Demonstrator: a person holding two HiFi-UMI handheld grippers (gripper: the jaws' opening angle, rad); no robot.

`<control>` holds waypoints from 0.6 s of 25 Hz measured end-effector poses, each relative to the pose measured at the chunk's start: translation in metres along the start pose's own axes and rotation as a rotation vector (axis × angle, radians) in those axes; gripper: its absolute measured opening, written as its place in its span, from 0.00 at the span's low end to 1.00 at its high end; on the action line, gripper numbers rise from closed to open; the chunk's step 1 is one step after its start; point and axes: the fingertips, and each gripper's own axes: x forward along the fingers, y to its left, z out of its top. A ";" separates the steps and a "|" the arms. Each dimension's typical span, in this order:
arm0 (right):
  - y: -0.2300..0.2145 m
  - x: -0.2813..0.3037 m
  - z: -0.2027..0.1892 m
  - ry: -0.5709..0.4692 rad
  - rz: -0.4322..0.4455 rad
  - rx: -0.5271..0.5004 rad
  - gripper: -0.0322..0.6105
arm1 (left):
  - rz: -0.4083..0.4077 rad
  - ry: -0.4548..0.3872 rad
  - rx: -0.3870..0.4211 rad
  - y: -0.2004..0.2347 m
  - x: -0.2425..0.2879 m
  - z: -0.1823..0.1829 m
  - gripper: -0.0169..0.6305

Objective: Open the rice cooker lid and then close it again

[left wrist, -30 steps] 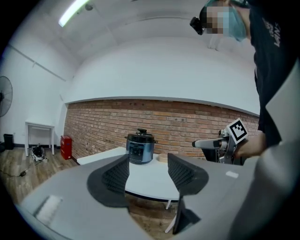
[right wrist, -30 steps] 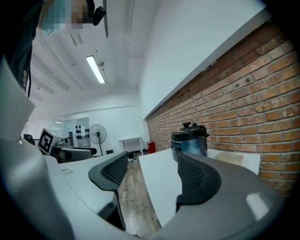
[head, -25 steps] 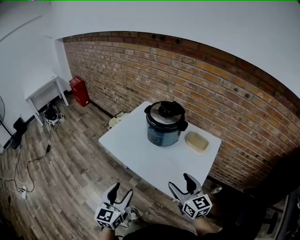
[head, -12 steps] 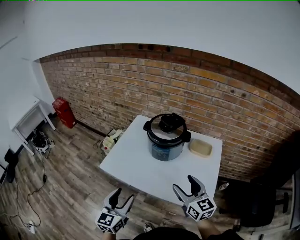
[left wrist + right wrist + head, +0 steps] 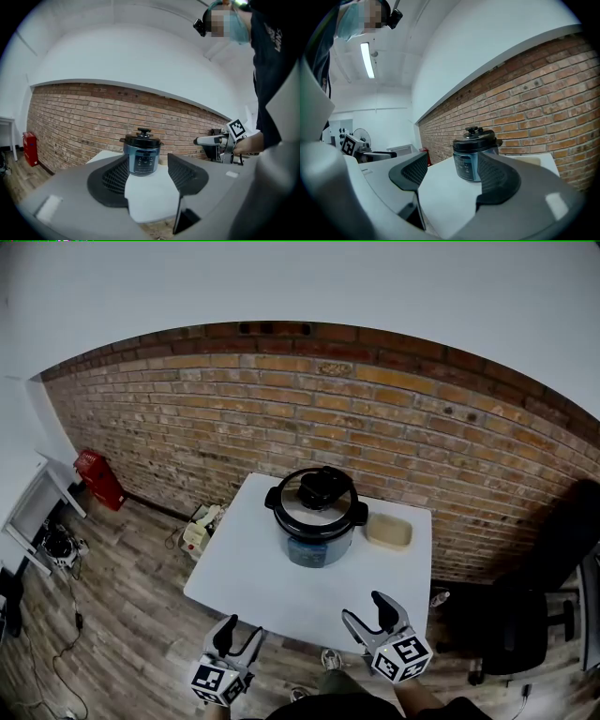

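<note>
The white square tabletop (image 5: 234,573) carries the round blue-grey rice cooker (image 5: 314,538) toward its brick-wall side, closed. Expect a heavy, rigid body and a smooth, likely slippery steel lid (image 5: 291,507). Take the black knob (image 5: 319,487) on top, though it shows small here. Your left gripper (image 5: 240,632) and right gripper (image 5: 364,608) hang well short of it, both wide apart and empty.

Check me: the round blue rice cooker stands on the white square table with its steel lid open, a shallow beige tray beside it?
Not quite: the steel lid is shut, seated flat on the round blue rice cooker, as the head view shows. The white square table and shallow beige tray beside it are right.
</note>
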 end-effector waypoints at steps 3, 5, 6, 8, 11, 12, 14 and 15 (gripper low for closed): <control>-0.010 0.010 0.002 0.009 0.013 -0.006 0.55 | -0.020 0.000 0.023 -0.001 0.019 0.005 0.39; -0.016 0.017 0.003 0.015 0.022 -0.007 0.55 | -0.028 -0.009 0.048 0.003 0.032 0.010 0.39; -0.019 0.021 0.003 0.014 0.027 0.000 0.55 | -0.030 -0.013 0.056 0.005 0.039 0.014 0.39; -0.026 0.029 0.004 0.014 0.040 0.010 0.55 | -0.033 -0.024 0.070 0.009 0.054 0.022 0.39; -0.037 0.038 0.010 0.017 0.060 0.009 0.55 | -0.045 -0.034 0.084 0.011 0.080 0.035 0.39; -0.041 0.041 0.014 0.019 0.067 0.004 0.55 | -0.051 -0.025 0.084 0.010 0.089 0.040 0.39; -0.049 0.047 0.019 0.022 0.079 -0.002 0.55 | -0.066 -0.013 0.095 0.009 0.109 0.048 0.39; -0.054 0.049 0.021 0.023 0.086 -0.001 0.55 | -0.075 -0.025 0.110 0.010 0.120 0.052 0.39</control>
